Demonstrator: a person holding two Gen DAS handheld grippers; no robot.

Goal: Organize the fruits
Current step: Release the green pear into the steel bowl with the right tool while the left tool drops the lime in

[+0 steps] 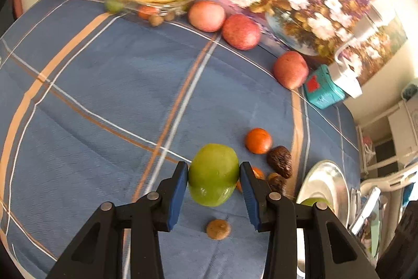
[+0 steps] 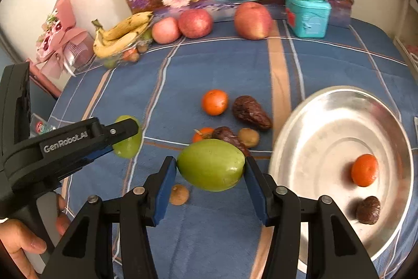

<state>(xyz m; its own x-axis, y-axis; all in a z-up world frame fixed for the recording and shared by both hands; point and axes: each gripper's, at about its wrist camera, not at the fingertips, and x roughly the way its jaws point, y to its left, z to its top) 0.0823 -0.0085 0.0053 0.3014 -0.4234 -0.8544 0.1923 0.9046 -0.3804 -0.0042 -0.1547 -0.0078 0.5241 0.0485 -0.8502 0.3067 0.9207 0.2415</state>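
Jaws of the left gripper and right gripper are each clamping a smooth, firm, slippery green fruit at centre frame; grip its widest middle.

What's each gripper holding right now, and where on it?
Each holds a green fruit across its middle: the left gripper pinches one by its sides, the right gripper clamps the other at its two ends.

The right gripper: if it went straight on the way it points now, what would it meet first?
Probably the dark wrinkled dried fruit lying on the blue checked cloth, just beyond the green oval fruit that the right gripper holds. Depth is unclear.
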